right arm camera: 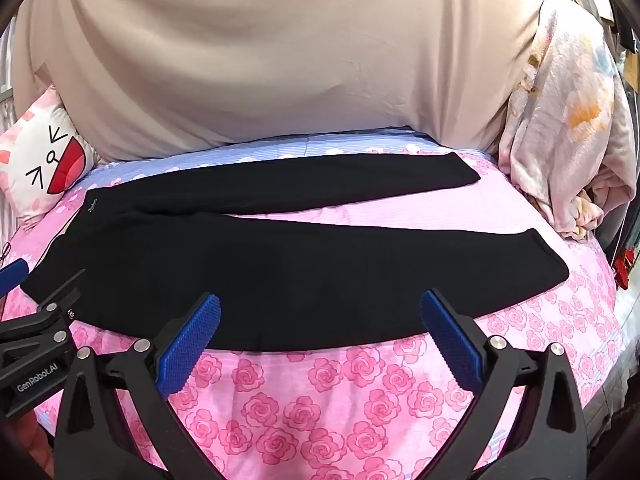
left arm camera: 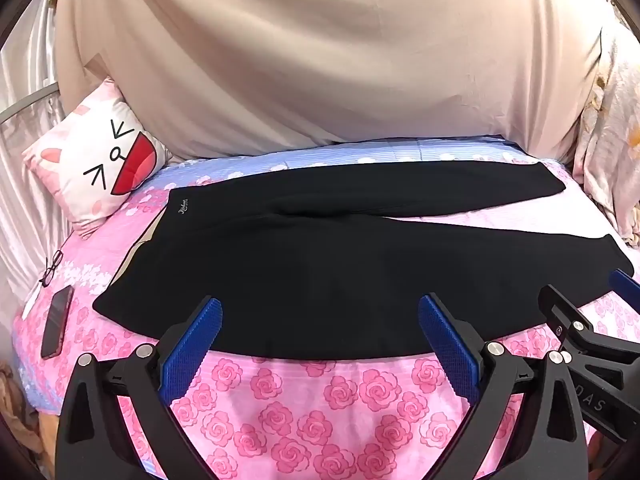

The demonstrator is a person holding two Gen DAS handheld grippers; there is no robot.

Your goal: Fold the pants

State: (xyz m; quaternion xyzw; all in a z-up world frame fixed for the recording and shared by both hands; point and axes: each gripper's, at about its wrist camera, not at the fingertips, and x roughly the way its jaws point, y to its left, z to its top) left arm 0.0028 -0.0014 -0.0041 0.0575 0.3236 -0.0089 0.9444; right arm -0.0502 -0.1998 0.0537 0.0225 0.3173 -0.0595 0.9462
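Black pants (left arm camera: 320, 264) lie flat on the pink rose bedsheet (left arm camera: 304, 408), waistband at the left, both legs spread toward the right in a narrow V. They show the same way in the right wrist view (right arm camera: 280, 264). My left gripper (left arm camera: 320, 312) is open and empty, its blue pads just over the near edge of the near leg. My right gripper (right arm camera: 320, 308) is open and empty, also at the near edge, further right along the leg. The right gripper shows at the right edge of the left wrist view (left arm camera: 580, 300).
A cat-face pillow (left arm camera: 100, 164) sits at the back left. Glasses (left arm camera: 51, 268) and a phone (left arm camera: 58, 322) lie on the sheet left of the waistband. A beige draped cloth (left arm camera: 320, 60) fills the back. A crumpled floral blanket (right arm camera: 568, 128) is piled at the right.
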